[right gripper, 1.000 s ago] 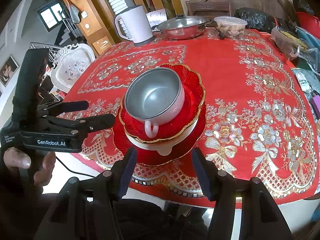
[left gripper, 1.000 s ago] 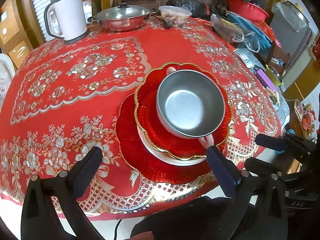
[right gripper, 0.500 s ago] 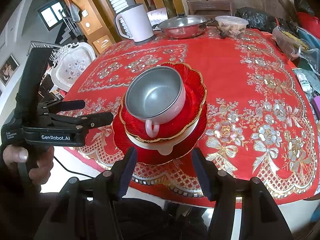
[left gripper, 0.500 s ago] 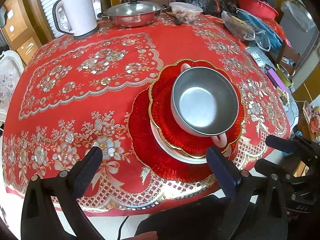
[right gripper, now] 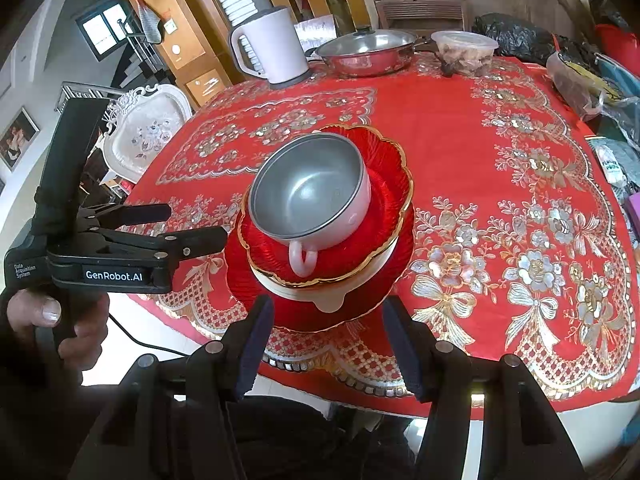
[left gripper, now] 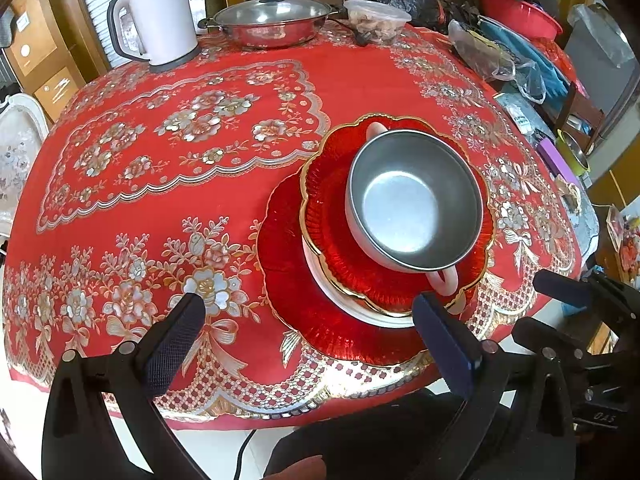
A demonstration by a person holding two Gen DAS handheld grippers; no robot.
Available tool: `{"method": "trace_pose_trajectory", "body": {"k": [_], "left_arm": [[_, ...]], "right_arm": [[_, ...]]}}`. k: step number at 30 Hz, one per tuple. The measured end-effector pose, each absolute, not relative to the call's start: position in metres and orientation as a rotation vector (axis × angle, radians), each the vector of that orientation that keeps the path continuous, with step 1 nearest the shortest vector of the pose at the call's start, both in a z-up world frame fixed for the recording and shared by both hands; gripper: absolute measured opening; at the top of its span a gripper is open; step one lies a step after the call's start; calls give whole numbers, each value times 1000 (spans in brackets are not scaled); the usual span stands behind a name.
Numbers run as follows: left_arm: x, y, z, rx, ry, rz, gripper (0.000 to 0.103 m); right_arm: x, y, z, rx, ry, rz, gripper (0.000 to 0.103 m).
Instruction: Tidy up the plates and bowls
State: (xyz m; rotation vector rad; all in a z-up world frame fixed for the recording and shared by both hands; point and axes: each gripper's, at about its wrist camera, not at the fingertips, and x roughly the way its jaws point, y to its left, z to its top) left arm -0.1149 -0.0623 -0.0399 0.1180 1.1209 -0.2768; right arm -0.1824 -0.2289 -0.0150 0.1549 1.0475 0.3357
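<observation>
A steel-lined pink bowl with handles (left gripper: 414,204) (right gripper: 310,194) tops a stack near the table's front edge. Under it lie a gold-rimmed red plate (left gripper: 320,184) (right gripper: 390,196), a white dish (left gripper: 352,308) (right gripper: 328,296) and a wide red plate (left gripper: 288,272) (right gripper: 240,276). My left gripper (left gripper: 312,332) hangs open just short of the stack, empty, and shows at left in the right wrist view (right gripper: 192,224). Held back over the table's edge, my right gripper (right gripper: 326,344) is open and empty too; part of it appears at the right of the left wrist view (left gripper: 560,292).
On the red flowered tablecloth (left gripper: 180,140) stand a white kettle (left gripper: 154,16) (right gripper: 272,46), a lidded steel pan (left gripper: 272,20) (right gripper: 366,50) and a plastic tub (left gripper: 376,16) (right gripper: 464,50) at the back. Bags and clutter (left gripper: 504,52) crowd the right side. A white chair (right gripper: 148,128) is left of the table.
The left wrist view has drawn back and shifted left, so the stack sits further right in it. The right gripper has barely moved. Both stay open.
</observation>
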Motion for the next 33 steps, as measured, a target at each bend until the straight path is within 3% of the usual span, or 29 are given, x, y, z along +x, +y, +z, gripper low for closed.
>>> {"method": "trace_pose_trajectory", "body": {"k": [33], "left_arm": [[-116, -70, -43, 96, 1135, -316, 103]], "right_arm": [[-183, -234, -14, 161, 1045, 326, 59]]}}
